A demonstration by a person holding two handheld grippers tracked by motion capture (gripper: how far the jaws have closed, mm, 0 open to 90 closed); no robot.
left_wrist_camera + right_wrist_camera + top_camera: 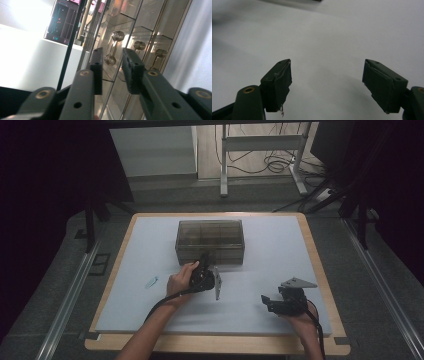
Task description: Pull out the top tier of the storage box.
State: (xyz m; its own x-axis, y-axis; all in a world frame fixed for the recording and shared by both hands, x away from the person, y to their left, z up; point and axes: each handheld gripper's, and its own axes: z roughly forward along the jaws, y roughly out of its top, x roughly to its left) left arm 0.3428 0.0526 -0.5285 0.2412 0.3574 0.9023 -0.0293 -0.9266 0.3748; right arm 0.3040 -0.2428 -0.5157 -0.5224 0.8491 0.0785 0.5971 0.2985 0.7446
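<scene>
A smoky see-through plastic box [210,240] with inner compartments stands at the back middle of the white mat [272,245]. My left gripper [204,258] is held against the box's front wall, pointing at it. In the left gripper view its jaws [112,53] stand a little apart, with nothing pressed between the pads. Just beyond them is the box wall [142,27], with small round knobs [117,36] behind it. My right gripper [265,301] rests low on the mat at the front right. Its jaws [327,67] are wide open over bare mat.
A small pale blue item [151,282] lies on the mat at the left. The mat sits on a wooden table [320,270] with dark floor around it. A desk frame and cables stand behind.
</scene>
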